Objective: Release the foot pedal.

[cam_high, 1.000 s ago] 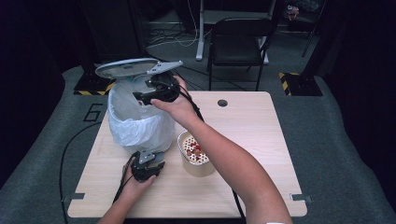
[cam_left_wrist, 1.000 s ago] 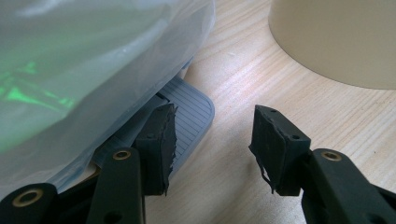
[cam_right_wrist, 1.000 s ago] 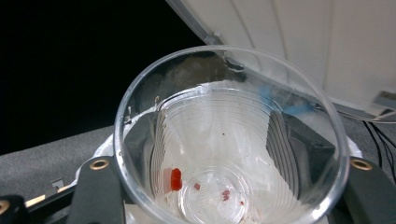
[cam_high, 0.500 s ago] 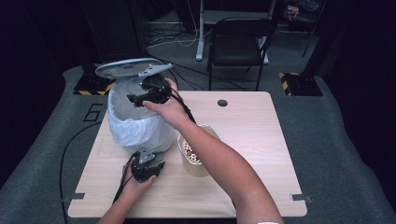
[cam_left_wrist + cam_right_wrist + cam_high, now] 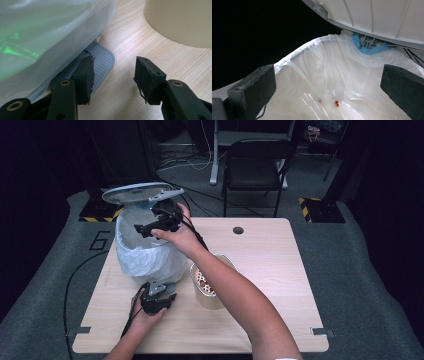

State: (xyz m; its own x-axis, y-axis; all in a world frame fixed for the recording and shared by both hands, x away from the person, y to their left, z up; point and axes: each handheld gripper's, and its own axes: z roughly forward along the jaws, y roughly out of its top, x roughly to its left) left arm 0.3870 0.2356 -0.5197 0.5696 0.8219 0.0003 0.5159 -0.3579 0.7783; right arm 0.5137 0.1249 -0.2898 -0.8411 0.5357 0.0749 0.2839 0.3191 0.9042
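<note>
At the upper left of the high view stands a pedal bin (image 5: 145, 255) lined with a white bag (image 5: 150, 262), its grey lid (image 5: 137, 193) tipped up and open. Just below the bin, at the lower left of that view, the left gripper (image 5: 161, 292) rests on the desk (image 5: 280, 285). In the left gripper view its 2 jaws stand apart in the picture with bare wood between them, the left one pressing down on the ribbed grey pedal (image 5: 101, 60) that sticks out from under the bag. By its reading, this is the tightest these jaws get.

Right of the lid, in the upper left centre of the high view, the right gripper (image 5: 142, 229) hangs over the bin's mouth. Its jaws have just been opening and now stand wide apart with nothing between them. In the right gripper view, 2 small red bits (image 5: 336, 103) lie on the bag's floor at the lower centre.

Right of the left gripper, a tan tub (image 5: 210, 290) of snacks stands on the desk, partly behind the right forearm.
</note>
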